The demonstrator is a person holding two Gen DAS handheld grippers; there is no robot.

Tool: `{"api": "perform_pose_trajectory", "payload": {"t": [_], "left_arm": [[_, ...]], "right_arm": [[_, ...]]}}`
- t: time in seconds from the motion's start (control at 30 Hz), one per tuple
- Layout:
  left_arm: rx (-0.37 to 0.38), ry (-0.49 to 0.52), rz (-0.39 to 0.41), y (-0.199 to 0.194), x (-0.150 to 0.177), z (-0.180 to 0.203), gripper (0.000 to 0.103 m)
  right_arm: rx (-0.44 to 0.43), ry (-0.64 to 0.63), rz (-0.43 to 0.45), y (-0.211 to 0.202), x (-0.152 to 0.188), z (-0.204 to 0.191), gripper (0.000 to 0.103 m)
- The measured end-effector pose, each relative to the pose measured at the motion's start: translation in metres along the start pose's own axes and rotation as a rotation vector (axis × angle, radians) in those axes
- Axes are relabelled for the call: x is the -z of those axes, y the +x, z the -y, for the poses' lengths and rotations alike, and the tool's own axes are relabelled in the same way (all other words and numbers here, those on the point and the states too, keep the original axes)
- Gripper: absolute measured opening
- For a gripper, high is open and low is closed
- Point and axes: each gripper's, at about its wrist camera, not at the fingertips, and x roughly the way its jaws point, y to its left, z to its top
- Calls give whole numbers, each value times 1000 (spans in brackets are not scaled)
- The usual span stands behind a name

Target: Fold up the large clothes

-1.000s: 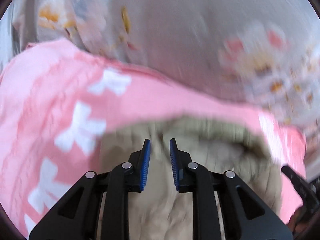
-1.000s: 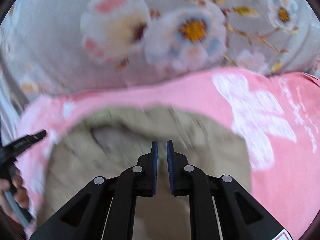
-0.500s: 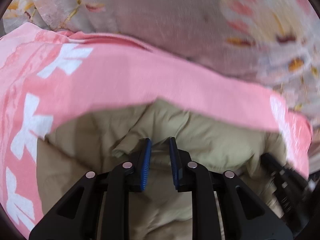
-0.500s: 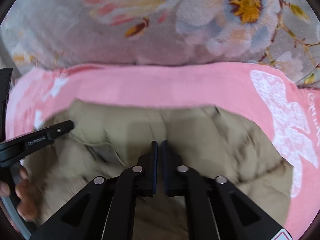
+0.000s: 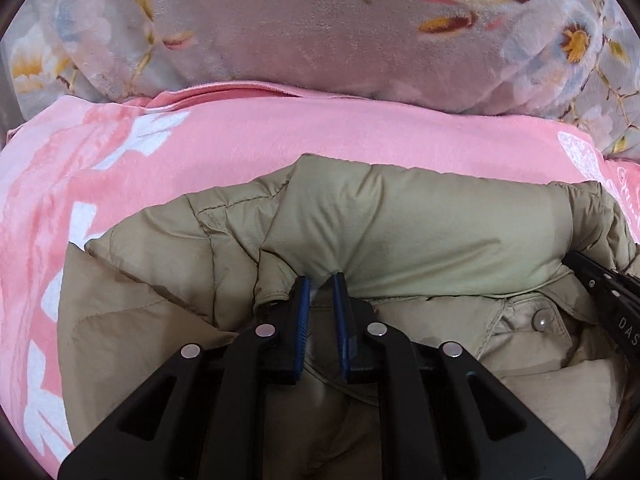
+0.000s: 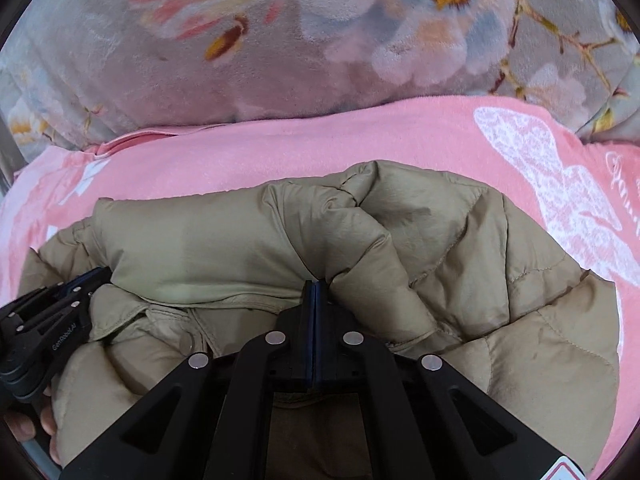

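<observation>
The khaki puffer jacket (image 5: 400, 224) lies on a pink blanket (image 5: 248, 136), its rolled collar running left to right just beyond both tools. The left gripper (image 5: 319, 284) is closing to a narrow gap on a pinch of that fabric; the right gripper (image 6: 315, 290) is clamped tight on the collar's near edge. Behind, a grey floral quilt (image 6: 120, 60) rises at the far side

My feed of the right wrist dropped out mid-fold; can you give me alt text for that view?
The right gripper is shut on a fold of the jacket's tan collar. The jacket lies on a pink blanket, with a floral blanket behind. The left gripper comes in at the left edge.
</observation>
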Motion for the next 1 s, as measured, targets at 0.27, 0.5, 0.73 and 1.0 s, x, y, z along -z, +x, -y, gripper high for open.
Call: {"api": "perform_pose_trajectory", "payload": {"t": [0.27,0.5,0.73,1.0], "left_arm": [[-30,11,26,1,0,3,12],[-58,26,31,2,1,8,12],[-72,35,35,2,0,9,12],[-76,37,37,3,-1,9,12]], "right_arm": [[19,-17,16,2,1,-3,0],[29,-31,32,3,1,-5,0],[30,-34,34,2,2,-5,0],[33,-37,35,3,2,-7,0]]}}
